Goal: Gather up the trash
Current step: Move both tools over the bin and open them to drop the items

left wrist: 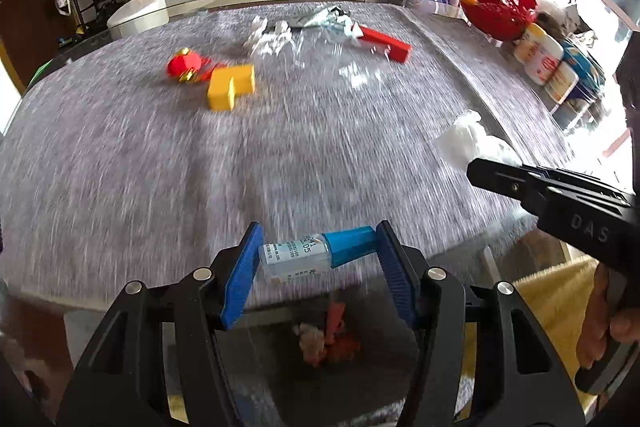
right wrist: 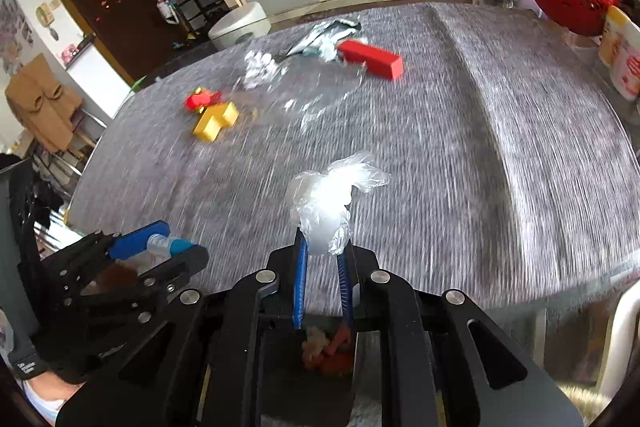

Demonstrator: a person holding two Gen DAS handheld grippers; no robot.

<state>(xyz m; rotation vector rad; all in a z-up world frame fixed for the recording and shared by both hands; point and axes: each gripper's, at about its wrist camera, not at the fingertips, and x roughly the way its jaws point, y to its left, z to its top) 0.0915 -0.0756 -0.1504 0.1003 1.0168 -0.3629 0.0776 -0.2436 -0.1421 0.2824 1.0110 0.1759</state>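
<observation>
Pinched lengthwise between the blue pads of the left gripper (left wrist: 318, 253) is being held a small bottle (left wrist: 308, 253), its blue cap pressed against the right pad and its clear base against the left, so that it is being carried crosswise just over the near edge of the grey table (left wrist: 120, 187). A crumpled wad of clear plastic wrap (right wrist: 326, 203) is being gripped by the right gripper (right wrist: 323, 255), whose fingers are being squeezed nearly together on its lower end, the rest bulging out above the tips. Both items are judged to be trash being brought back toward a bin (right wrist: 328, 349) glimpsed below the table edge, where reddish and pale scraps are lying. Farther out, more wrappers (left wrist: 320, 21) are being left on the table among a yellow block (left wrist: 230, 87), a red block (left wrist: 386, 43) and a red toy (left wrist: 186, 67). Open tabletop is being kept between these and the grippers; jars (left wrist: 546, 57) are crowding the right edge.
</observation>
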